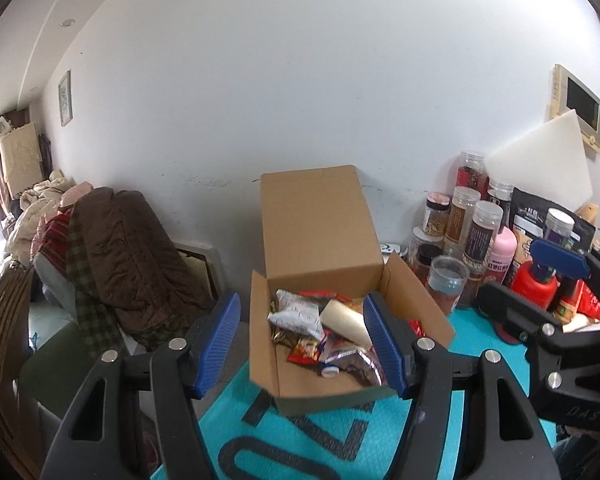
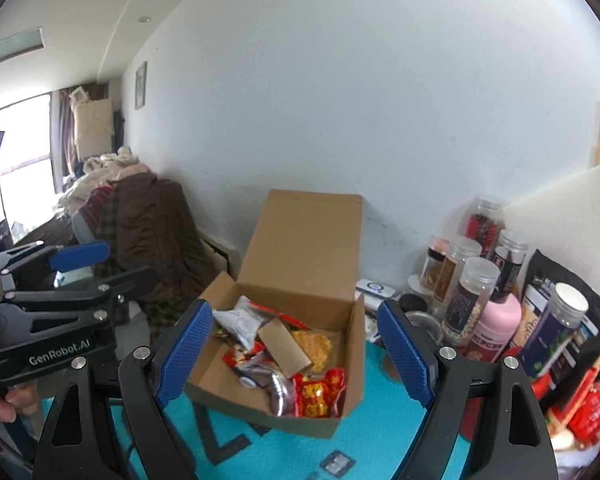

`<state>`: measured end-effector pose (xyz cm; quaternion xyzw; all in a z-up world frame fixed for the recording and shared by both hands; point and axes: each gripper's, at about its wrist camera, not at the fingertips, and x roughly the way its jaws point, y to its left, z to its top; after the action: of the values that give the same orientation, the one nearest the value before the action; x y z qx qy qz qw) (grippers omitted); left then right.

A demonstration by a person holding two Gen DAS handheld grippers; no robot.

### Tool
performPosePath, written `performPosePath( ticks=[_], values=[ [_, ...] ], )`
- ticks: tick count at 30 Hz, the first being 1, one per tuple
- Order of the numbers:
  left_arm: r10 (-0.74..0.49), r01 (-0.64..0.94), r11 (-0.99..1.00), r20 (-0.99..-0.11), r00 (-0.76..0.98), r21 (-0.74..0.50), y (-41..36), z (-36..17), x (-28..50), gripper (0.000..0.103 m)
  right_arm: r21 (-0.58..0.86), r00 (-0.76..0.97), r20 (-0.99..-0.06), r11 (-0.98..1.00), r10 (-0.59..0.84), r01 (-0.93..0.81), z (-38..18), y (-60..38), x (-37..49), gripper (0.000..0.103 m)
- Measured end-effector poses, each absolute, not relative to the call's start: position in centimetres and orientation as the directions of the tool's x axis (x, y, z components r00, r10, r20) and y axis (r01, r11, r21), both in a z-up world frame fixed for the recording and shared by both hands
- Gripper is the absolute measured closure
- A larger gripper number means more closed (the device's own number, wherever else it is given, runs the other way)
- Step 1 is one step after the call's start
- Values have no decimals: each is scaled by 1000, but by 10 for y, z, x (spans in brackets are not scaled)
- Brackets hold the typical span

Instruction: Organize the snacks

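Note:
An open cardboard box (image 1: 320, 224) with its lid (image 2: 306, 240) upright against the wall sits on a teal mat (image 1: 332, 440). It holds several snack packets: a silver-white bag (image 1: 296, 314), a cream tube-like pack (image 1: 346, 320), red wrappers (image 2: 318, 394) and an orange-yellow pack (image 2: 314, 346). My left gripper (image 1: 300, 340) is open and empty, just in front of and above the box. My right gripper (image 2: 296, 356) is open and empty, also in front of the box. Each gripper shows in the other's view, the right one (image 1: 540, 280) and the left one (image 2: 80, 272).
Several clear jars (image 2: 470, 300), a pink bottle (image 2: 496, 328), a dark pouch (image 1: 536, 216) and red packets (image 2: 592, 408) crowd the right side. A white board (image 1: 540, 168) leans on the wall. A chair piled with brown clothes (image 1: 124, 248) stands left. A small white device (image 2: 370, 290) lies behind the box.

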<state>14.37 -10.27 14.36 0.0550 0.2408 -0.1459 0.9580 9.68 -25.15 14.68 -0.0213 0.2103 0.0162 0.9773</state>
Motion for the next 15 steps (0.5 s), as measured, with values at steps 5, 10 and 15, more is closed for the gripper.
performPosePath(
  ticks=[5, 10, 15],
  values=[
    [-246, 292, 956, -480, 842, 23, -88, 139, 117, 39, -44, 913, -408, 998, 25, -47, 143, -243, 73, 18],
    [-232, 274, 961, -480, 846, 19, -76, 133, 93, 39, -34, 908, -417, 998, 38, -58, 133, -235, 50, 17],
    [-207, 253, 967, -490, 847, 29, -66, 125, 70, 39, -30, 899, -433, 996, 60, -81, 121, -224, 29, 17]
  ],
)
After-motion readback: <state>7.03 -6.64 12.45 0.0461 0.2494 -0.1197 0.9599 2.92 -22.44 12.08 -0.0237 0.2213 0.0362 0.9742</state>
